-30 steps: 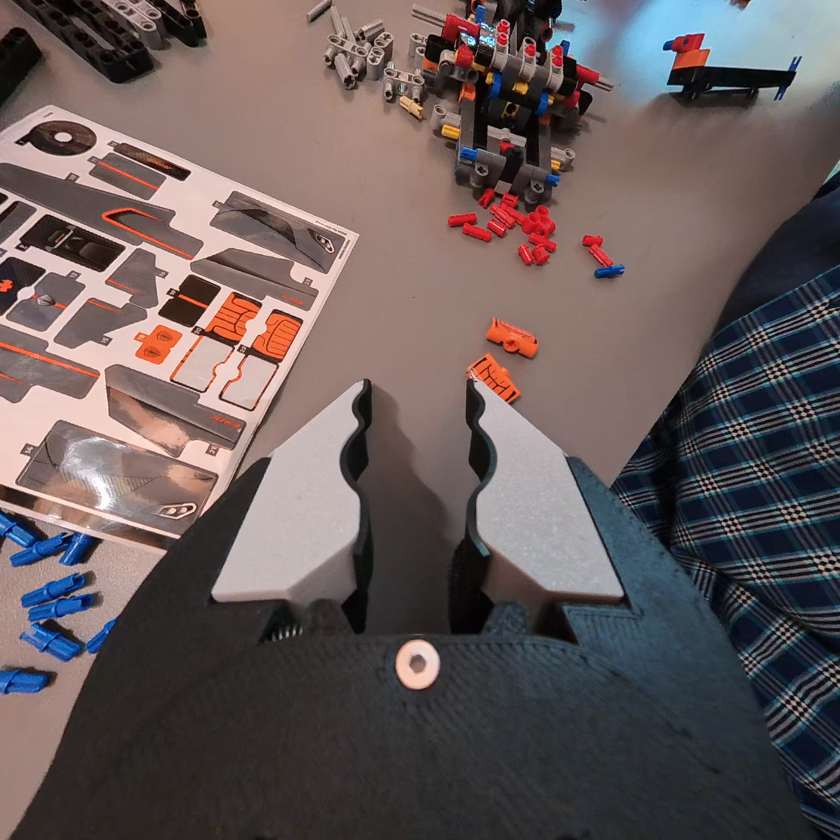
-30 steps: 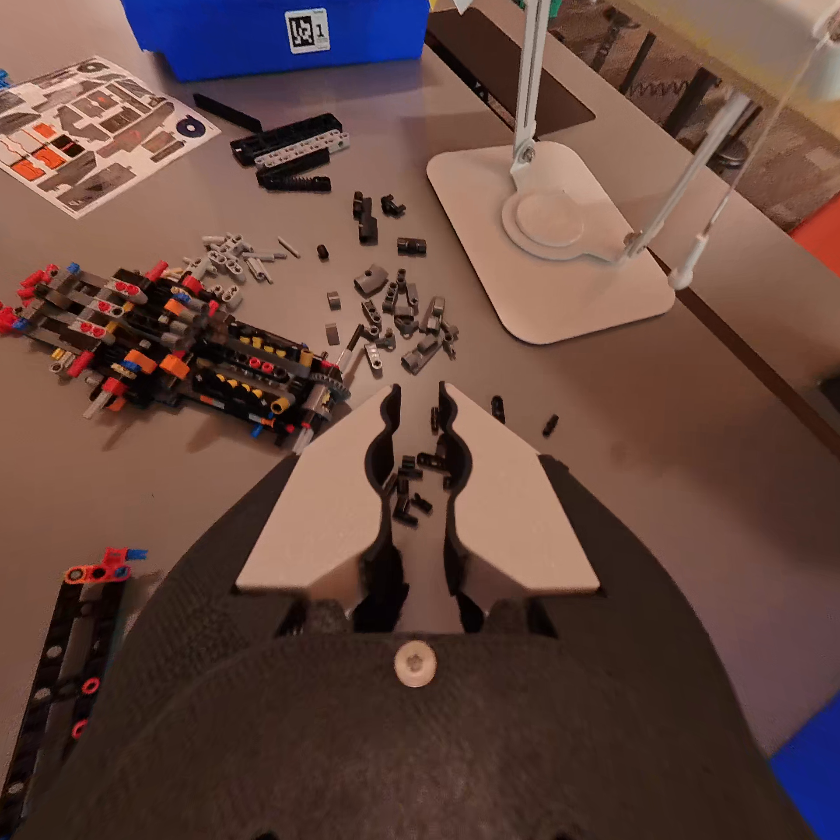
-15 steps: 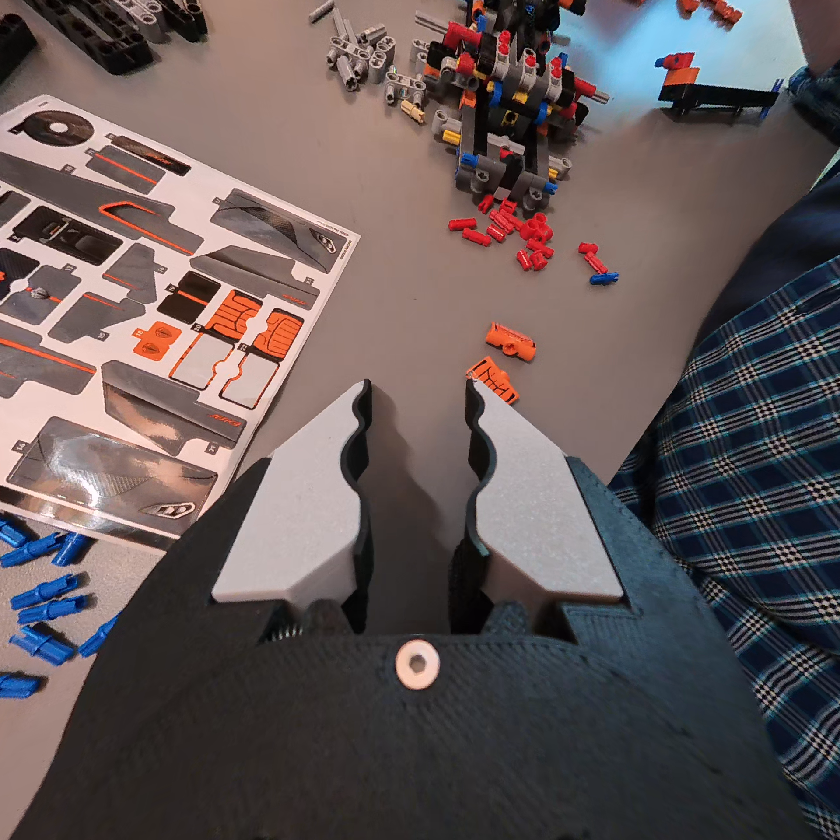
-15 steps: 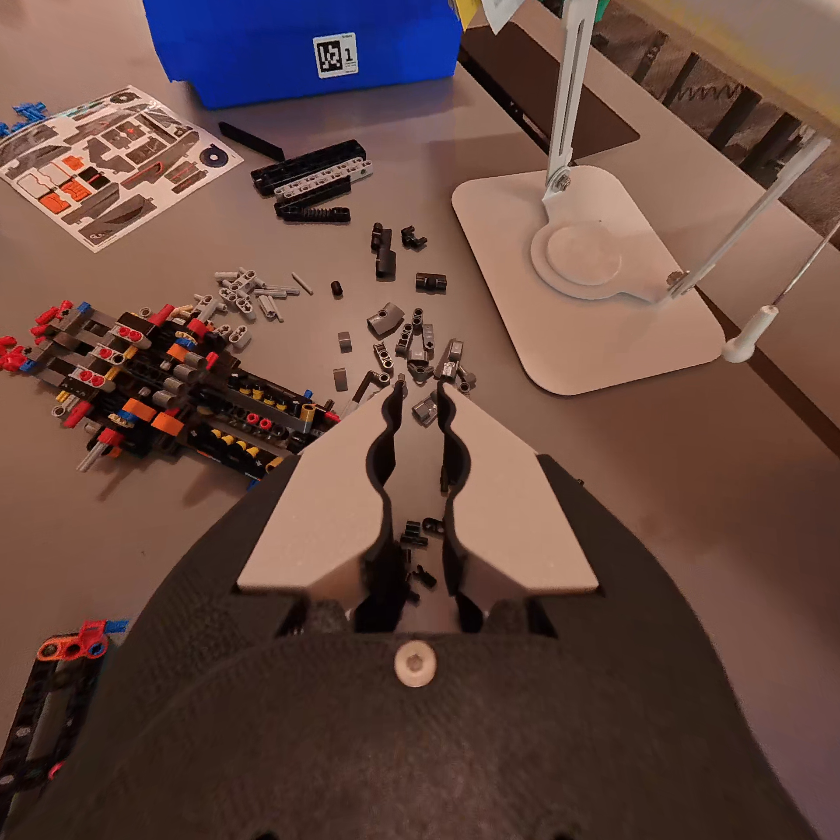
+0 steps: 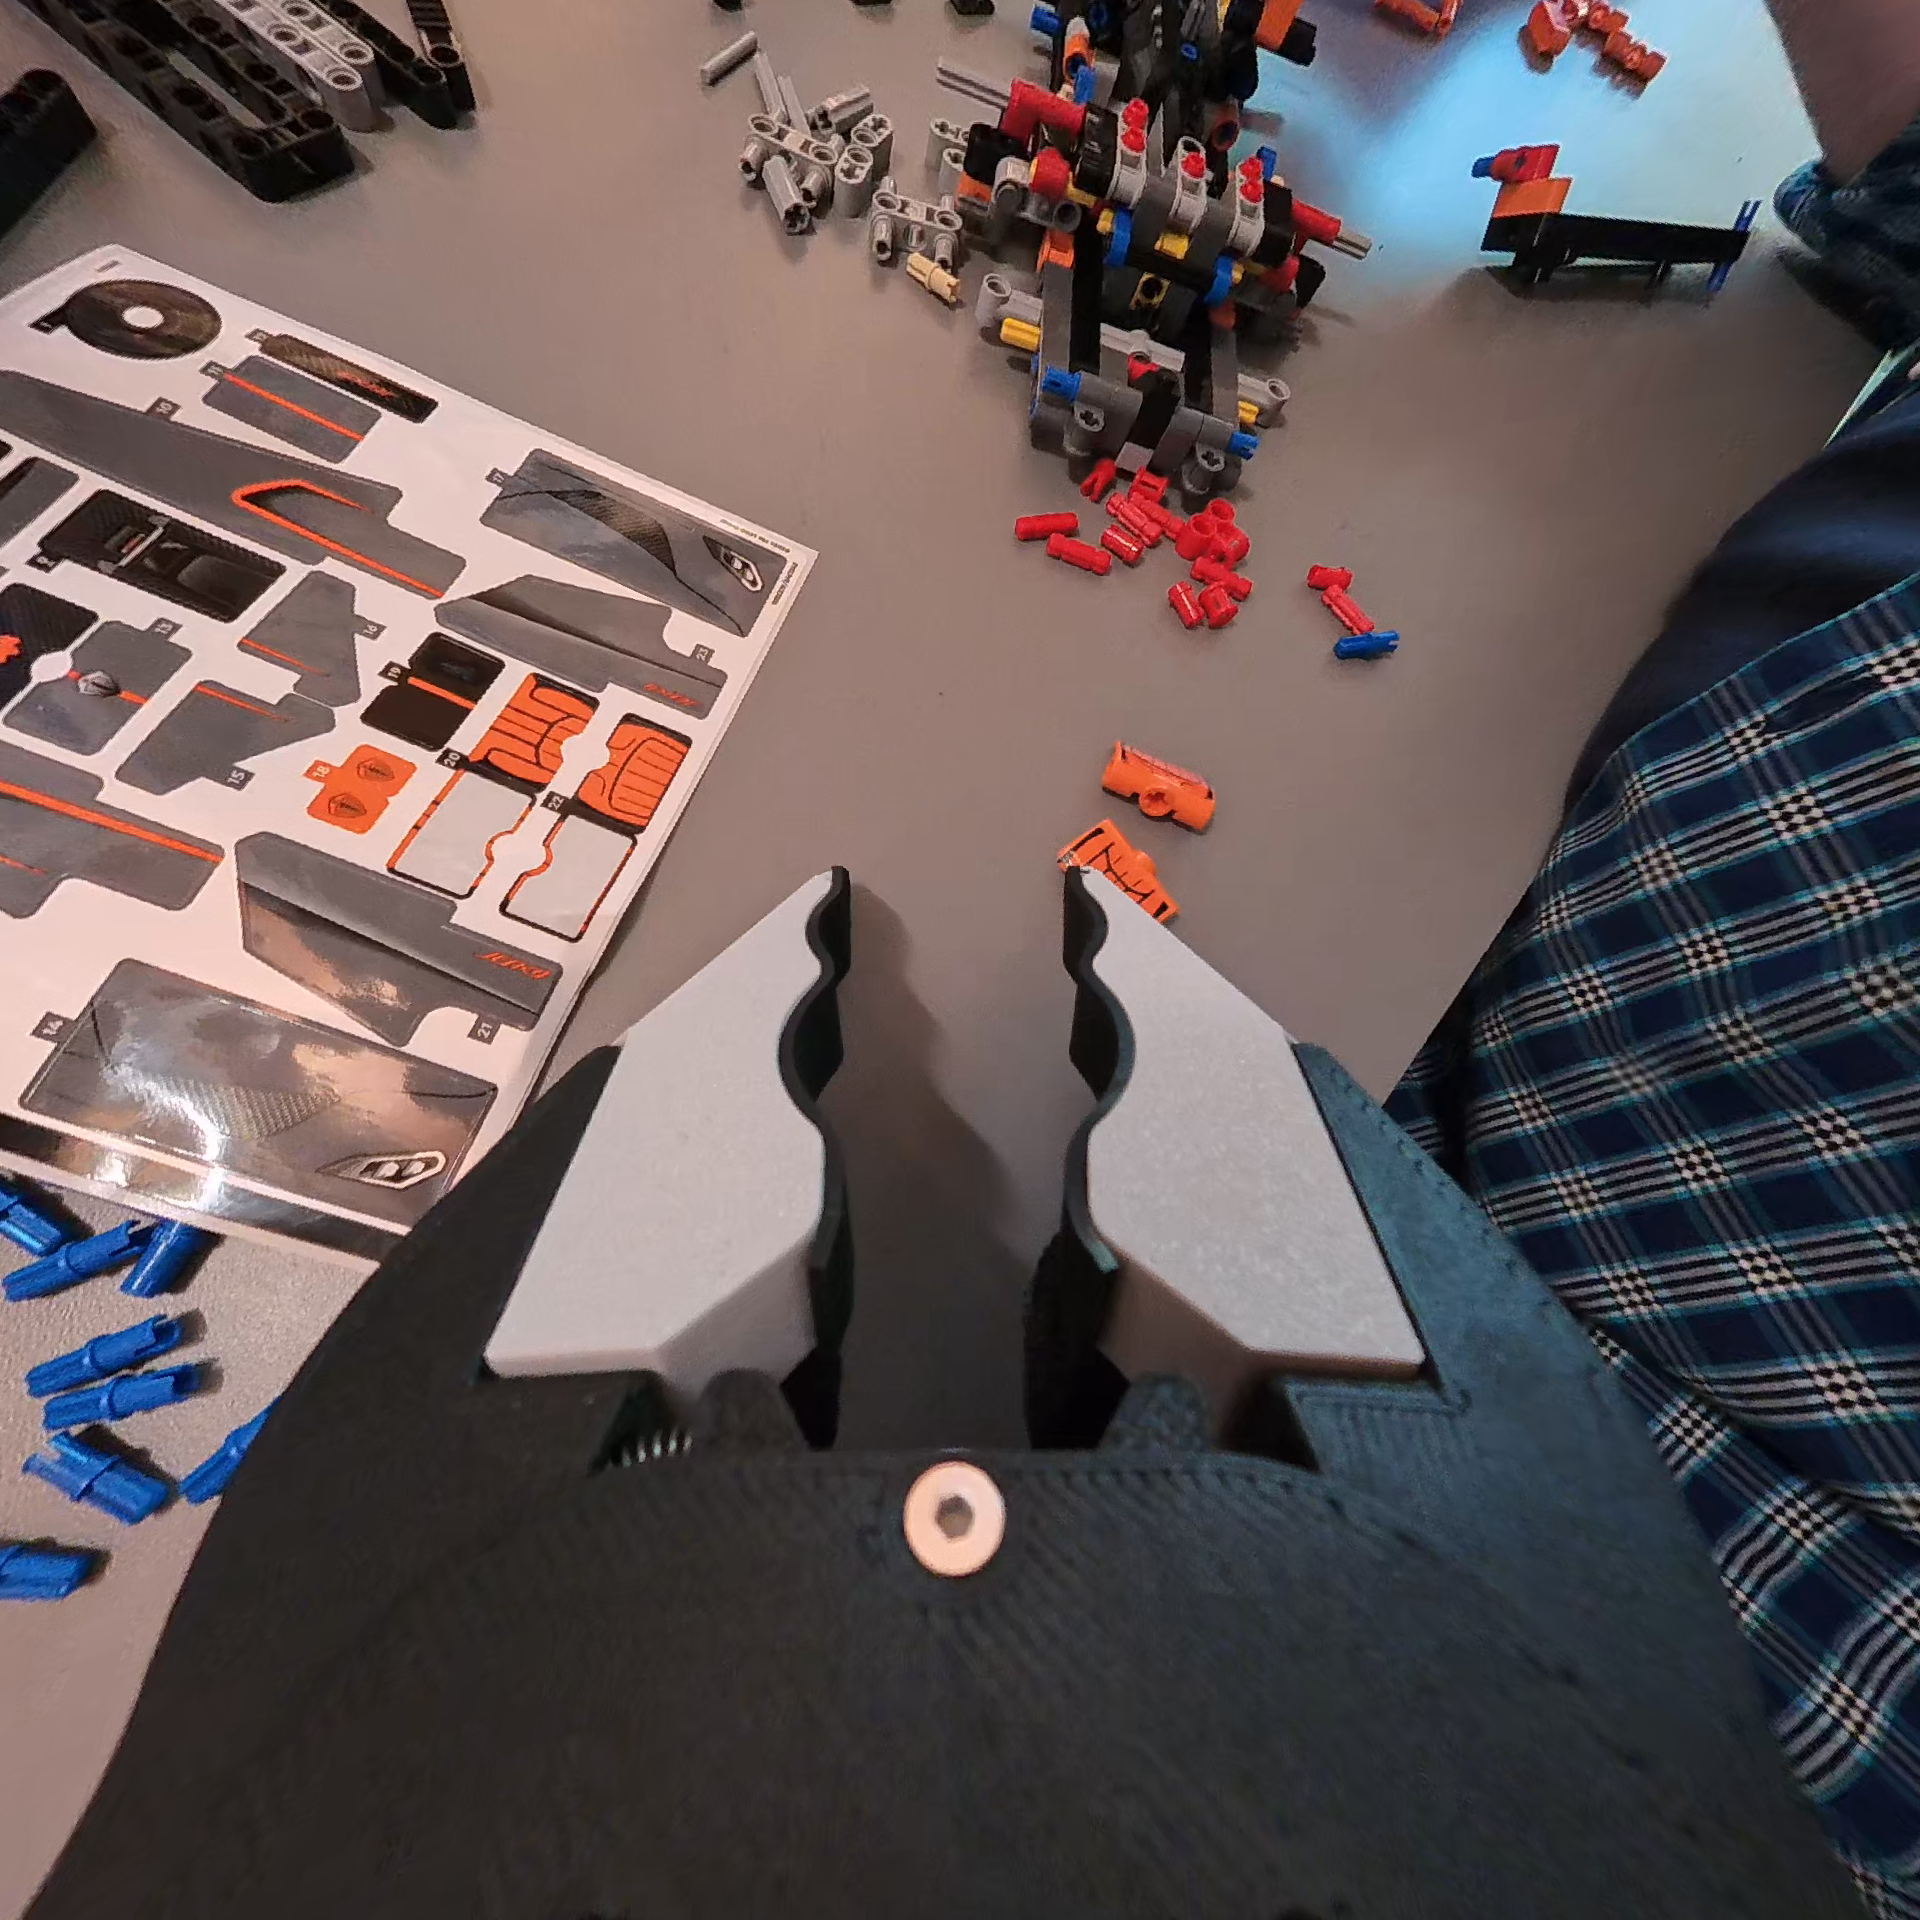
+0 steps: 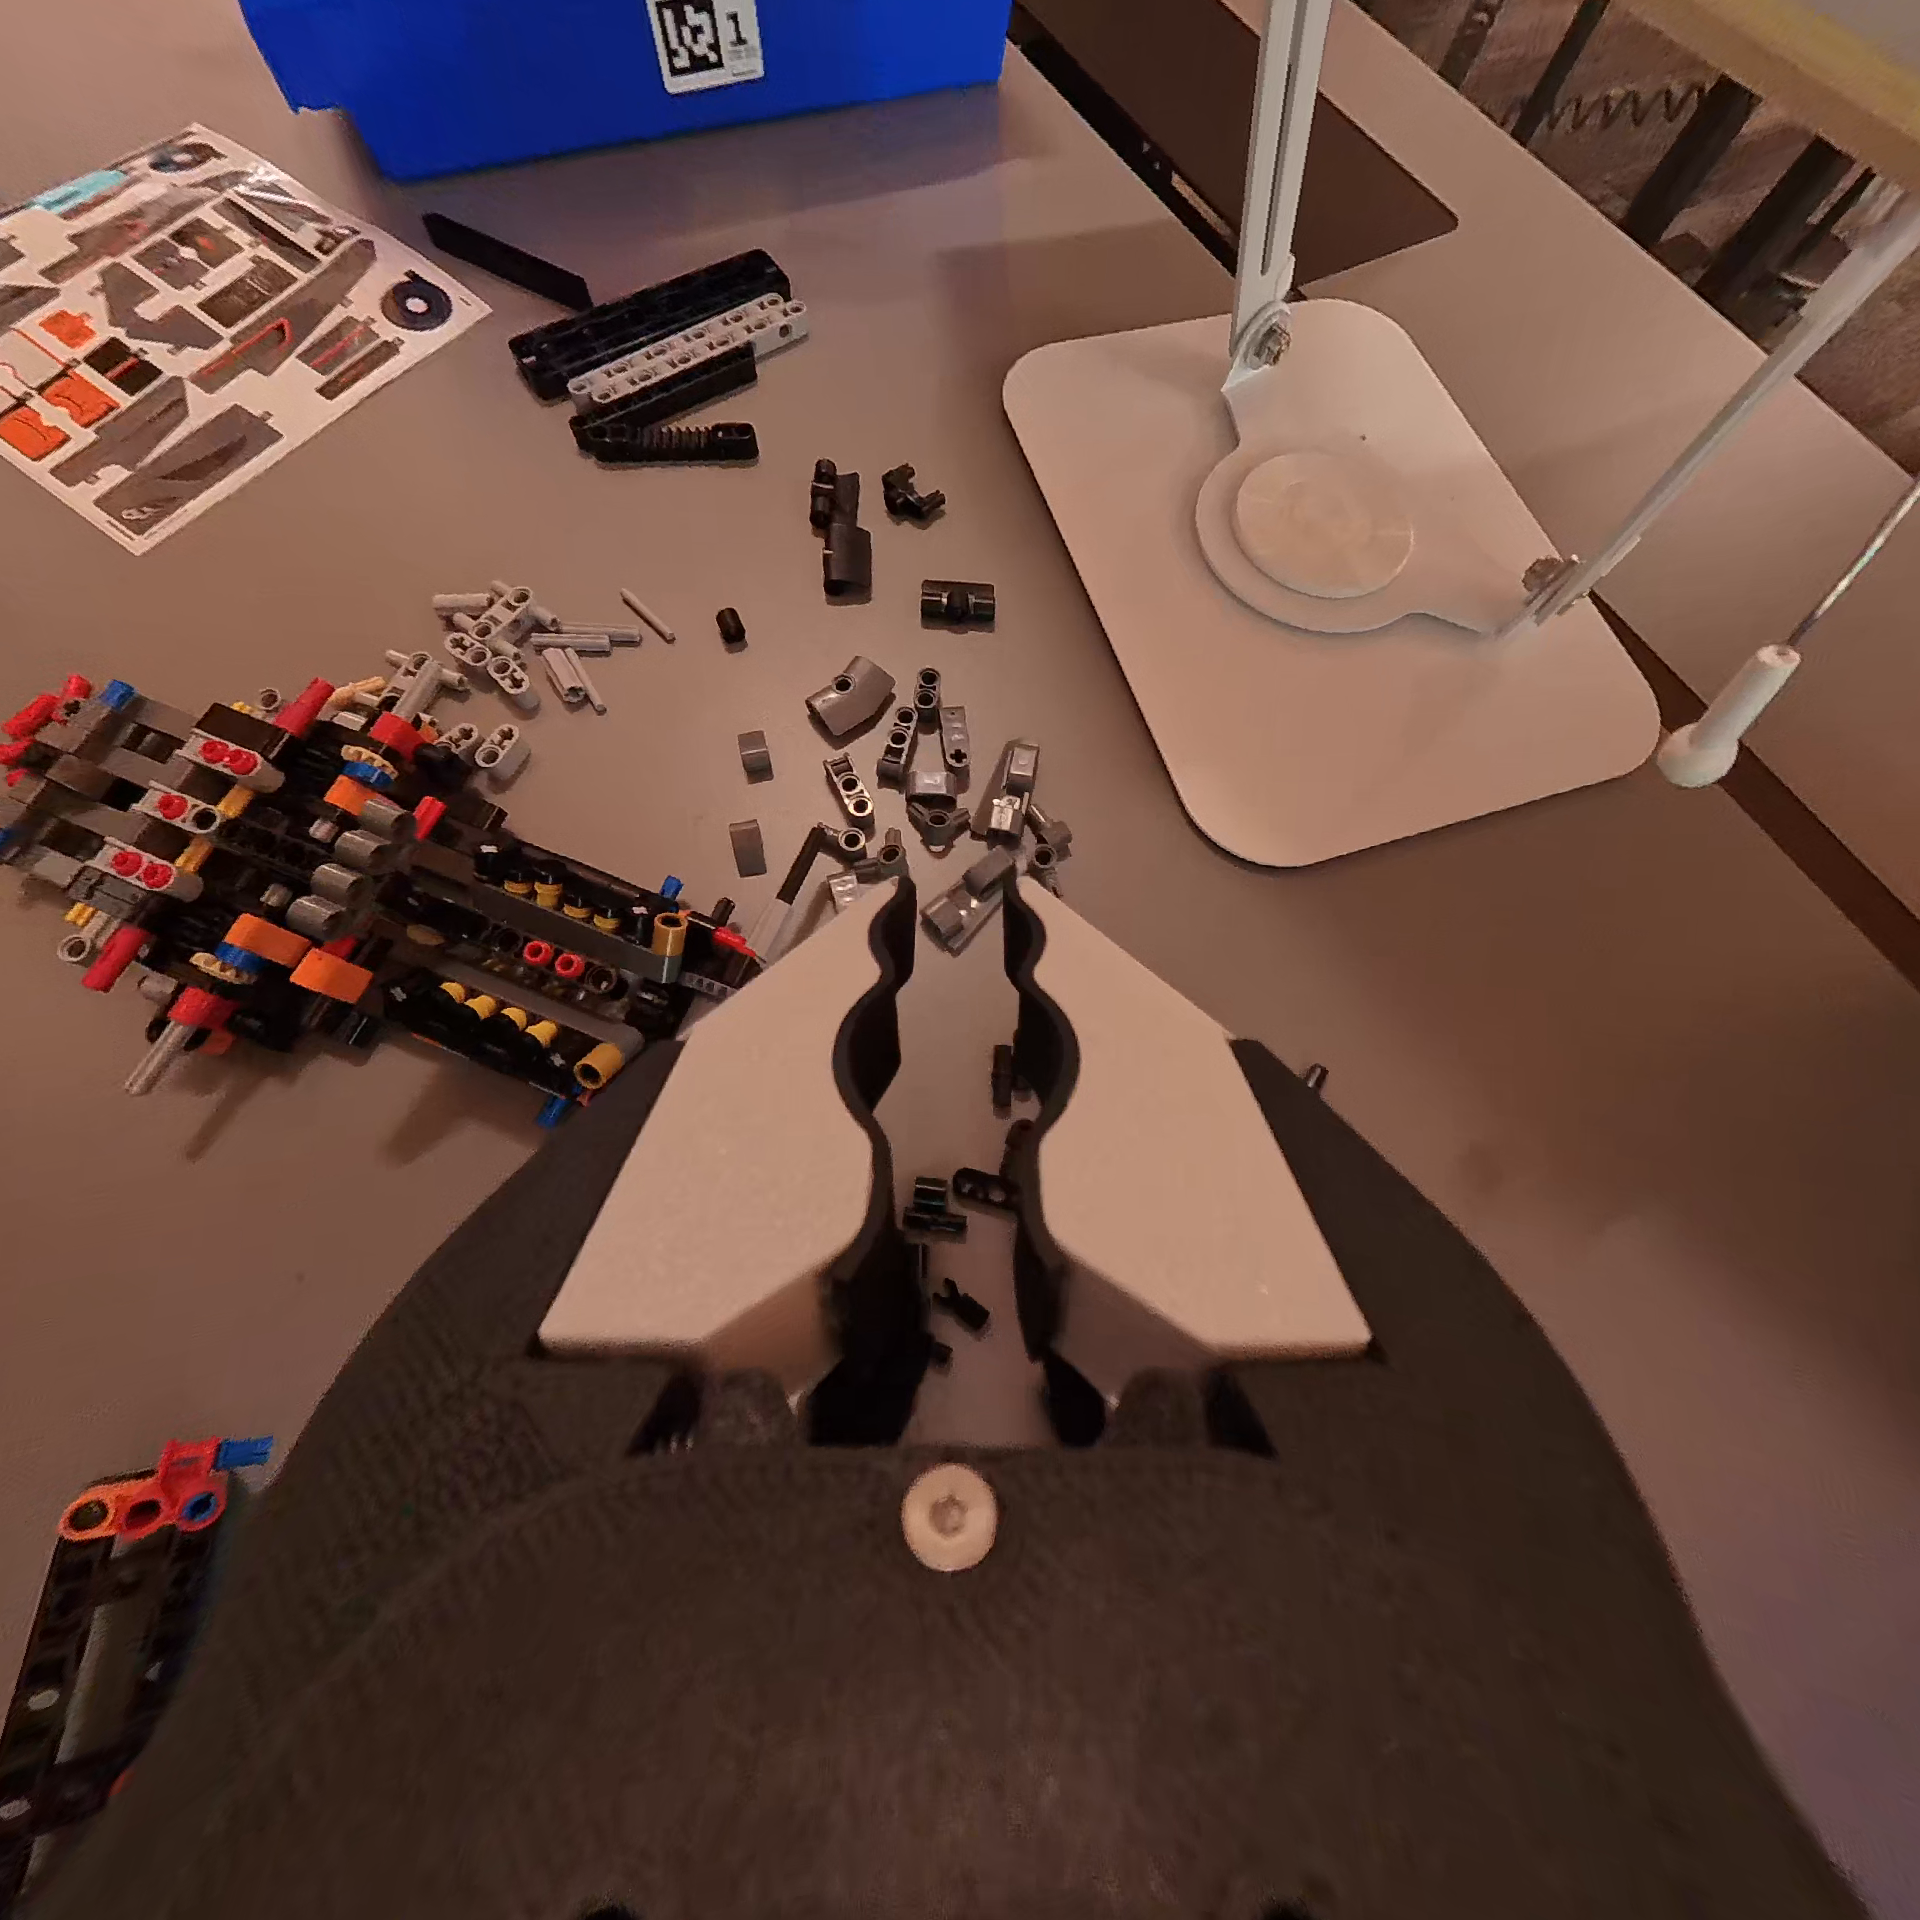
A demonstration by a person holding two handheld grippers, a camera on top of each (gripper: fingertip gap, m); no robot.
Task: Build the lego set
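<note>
Only the left wrist view shows a plaid sleeve (image 5: 1714,1091), blue pins (image 5: 104,1382) and red pins (image 5: 1174,540). The left gripper (image 5: 956,894) hovers wide open and empty above the tabletop (image 5: 935,675). The right gripper (image 6: 958,894), narrowly parted and empty, hangs over small black pieces (image 6: 940,1210); beyond lie grey pieces (image 6: 935,769), the half-built model (image 6: 343,883) to the left, and a blue bin (image 6: 582,94), contents hidden.

Sticker sheet (image 5: 312,727) lies left of the half-built model (image 5: 1143,270) — loose pins (image 5: 1164,540) just before it.
</note>
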